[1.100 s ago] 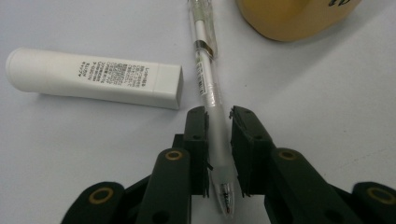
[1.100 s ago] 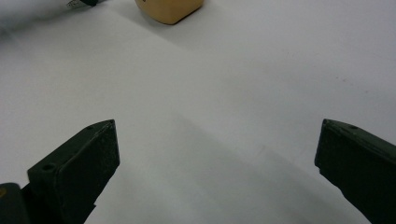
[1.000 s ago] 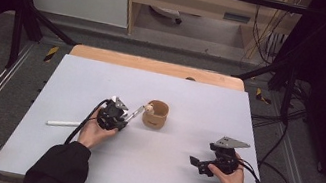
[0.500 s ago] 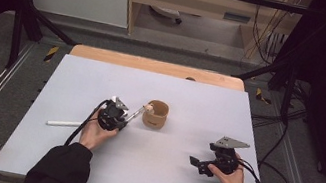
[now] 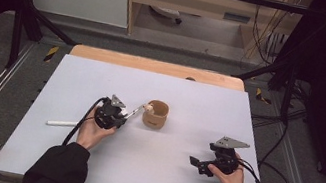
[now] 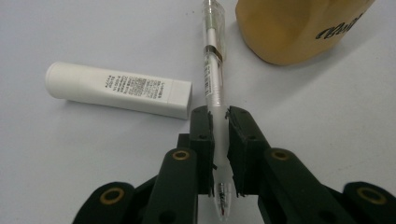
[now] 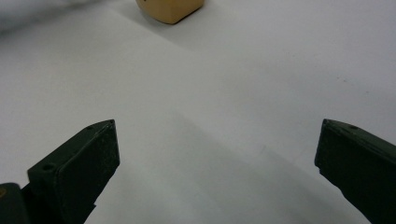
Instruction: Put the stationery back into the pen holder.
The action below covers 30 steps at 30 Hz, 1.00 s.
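- We see the left gripper [image 6: 219,122] clamped on a clear pen [image 6: 214,74], pads pressing both sides of its barrel.
- The pen's long axis runs straight out along the jaws, its far end pointing toward the tan cup [image 6: 299,28] and stopping just beside it.
- A white tube [image 6: 119,89] lies crosswise to the pen, touching it or nearly so.
- In the high view the pen [image 5: 135,112] slants from gripper to cup [image 5: 156,114].
- Our right gripper [image 7: 217,154] rests with jaws spread wide over bare table [image 7: 233,84].
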Available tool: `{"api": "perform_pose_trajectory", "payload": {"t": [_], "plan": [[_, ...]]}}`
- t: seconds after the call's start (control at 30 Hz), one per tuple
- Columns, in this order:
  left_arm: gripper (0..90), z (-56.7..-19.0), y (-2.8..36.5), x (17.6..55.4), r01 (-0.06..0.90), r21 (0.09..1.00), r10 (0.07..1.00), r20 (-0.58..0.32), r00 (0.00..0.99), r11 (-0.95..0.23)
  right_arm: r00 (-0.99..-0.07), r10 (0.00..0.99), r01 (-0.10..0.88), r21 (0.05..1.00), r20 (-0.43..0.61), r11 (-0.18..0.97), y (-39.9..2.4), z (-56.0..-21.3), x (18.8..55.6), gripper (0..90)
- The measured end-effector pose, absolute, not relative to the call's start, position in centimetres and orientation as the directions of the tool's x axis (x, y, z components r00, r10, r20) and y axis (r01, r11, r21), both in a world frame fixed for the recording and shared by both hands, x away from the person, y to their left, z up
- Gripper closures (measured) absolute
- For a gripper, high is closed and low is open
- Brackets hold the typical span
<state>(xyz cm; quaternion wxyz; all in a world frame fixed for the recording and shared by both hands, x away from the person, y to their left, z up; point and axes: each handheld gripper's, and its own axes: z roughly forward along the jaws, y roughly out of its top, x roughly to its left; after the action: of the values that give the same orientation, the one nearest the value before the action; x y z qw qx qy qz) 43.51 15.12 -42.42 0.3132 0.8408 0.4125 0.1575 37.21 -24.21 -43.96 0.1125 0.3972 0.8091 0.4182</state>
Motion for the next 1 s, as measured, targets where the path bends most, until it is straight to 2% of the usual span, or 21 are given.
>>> {"api": "perform_pose_trajectory", "payload": {"t": [1.0], "plan": [[79.9, -40.4, 18.9, 39.1, 0.570, 0.662, 0.734, -0.043, 0.678, -0.487, -0.663, 0.738, 0.534, 0.771, 0.126, 0.348, -24.1, -43.9, 37.1, 0.7]]}}
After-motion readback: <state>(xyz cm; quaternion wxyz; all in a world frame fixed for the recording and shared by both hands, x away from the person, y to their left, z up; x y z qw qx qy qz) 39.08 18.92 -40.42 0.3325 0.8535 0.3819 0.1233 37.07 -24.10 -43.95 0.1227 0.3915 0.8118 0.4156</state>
